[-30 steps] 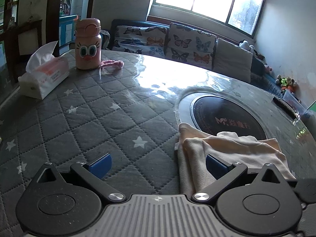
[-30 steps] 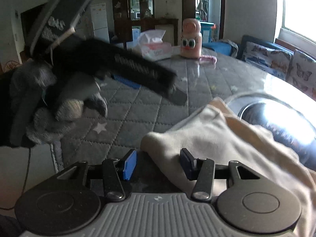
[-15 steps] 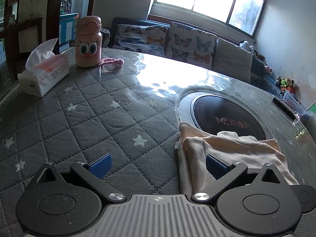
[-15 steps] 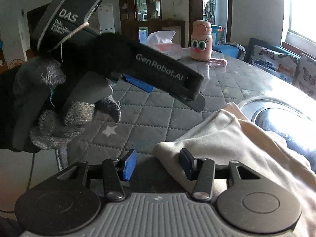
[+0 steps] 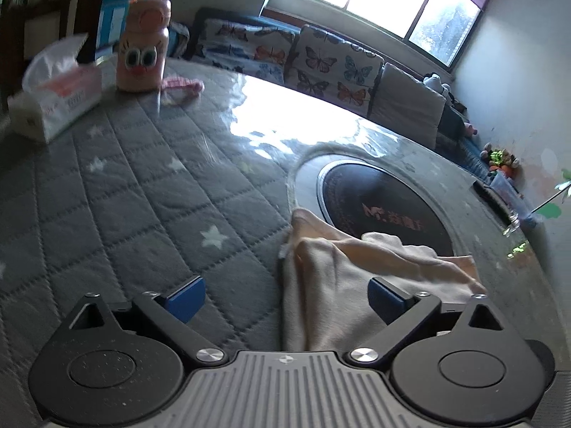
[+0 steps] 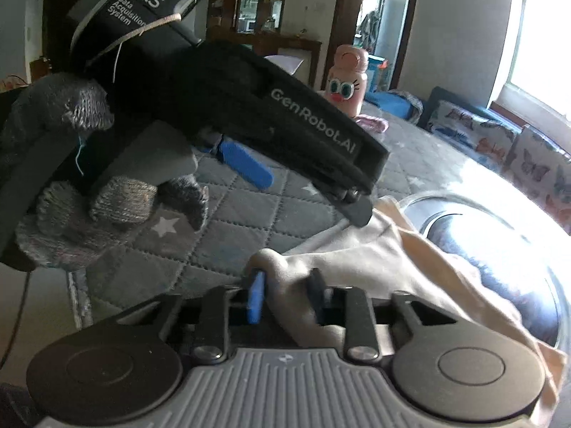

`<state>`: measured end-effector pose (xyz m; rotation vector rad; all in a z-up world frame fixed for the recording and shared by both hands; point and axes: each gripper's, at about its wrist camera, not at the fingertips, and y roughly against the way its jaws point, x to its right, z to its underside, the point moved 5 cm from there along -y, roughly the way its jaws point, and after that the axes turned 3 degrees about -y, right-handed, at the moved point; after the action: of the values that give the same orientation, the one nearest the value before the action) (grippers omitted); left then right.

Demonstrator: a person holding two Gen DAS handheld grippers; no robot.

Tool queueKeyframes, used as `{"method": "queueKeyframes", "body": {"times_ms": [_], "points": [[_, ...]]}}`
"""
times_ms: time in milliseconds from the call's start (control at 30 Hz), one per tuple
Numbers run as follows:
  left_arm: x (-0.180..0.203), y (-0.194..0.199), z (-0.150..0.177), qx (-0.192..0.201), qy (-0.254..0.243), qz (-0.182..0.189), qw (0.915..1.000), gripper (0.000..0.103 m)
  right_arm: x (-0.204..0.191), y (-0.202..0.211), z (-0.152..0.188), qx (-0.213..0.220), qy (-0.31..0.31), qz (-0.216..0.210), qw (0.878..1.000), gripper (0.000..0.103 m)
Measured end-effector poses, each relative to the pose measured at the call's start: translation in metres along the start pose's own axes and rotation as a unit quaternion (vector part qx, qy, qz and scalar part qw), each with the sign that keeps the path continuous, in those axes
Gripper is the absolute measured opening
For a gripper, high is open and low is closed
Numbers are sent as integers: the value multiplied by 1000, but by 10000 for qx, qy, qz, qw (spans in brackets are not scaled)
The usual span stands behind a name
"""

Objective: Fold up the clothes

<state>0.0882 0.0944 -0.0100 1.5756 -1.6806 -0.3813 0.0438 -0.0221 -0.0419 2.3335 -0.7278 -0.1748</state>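
A cream folded garment [image 5: 342, 278] lies on the grey quilted table cover [image 5: 125, 196], partly over a round black cooktop [image 5: 382, 207]. My left gripper [image 5: 285, 294] is open, its blue pads wide apart; the right pad sits over the garment's near edge. In the right wrist view my right gripper [image 6: 285, 292] is shut on a bunched corner of the garment [image 6: 374, 264]. The left gripper's body [image 6: 285, 121], held in a grey gloved hand [image 6: 107, 207], hangs over the table just beyond it, near the cloth's far edge.
A tissue box [image 5: 57, 96], a pink cartoon bottle [image 5: 142, 50] and a small pink cloth [image 5: 182, 85] stand at the far left of the table. A sofa with butterfly cushions [image 5: 321, 60] runs behind the table under the window.
My right gripper has closed on the garment's corner; it was open around it before. The left gripper has moved a little forward and tilted, staying open.
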Motion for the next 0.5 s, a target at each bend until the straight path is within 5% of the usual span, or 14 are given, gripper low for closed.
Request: {"method": "queueKeyframes", "body": {"times_ms": [500], "points": [[-3,-19,4,-587,1526,827,9831,73,28,44,-10,584,-871,-307,9940,10]]}}
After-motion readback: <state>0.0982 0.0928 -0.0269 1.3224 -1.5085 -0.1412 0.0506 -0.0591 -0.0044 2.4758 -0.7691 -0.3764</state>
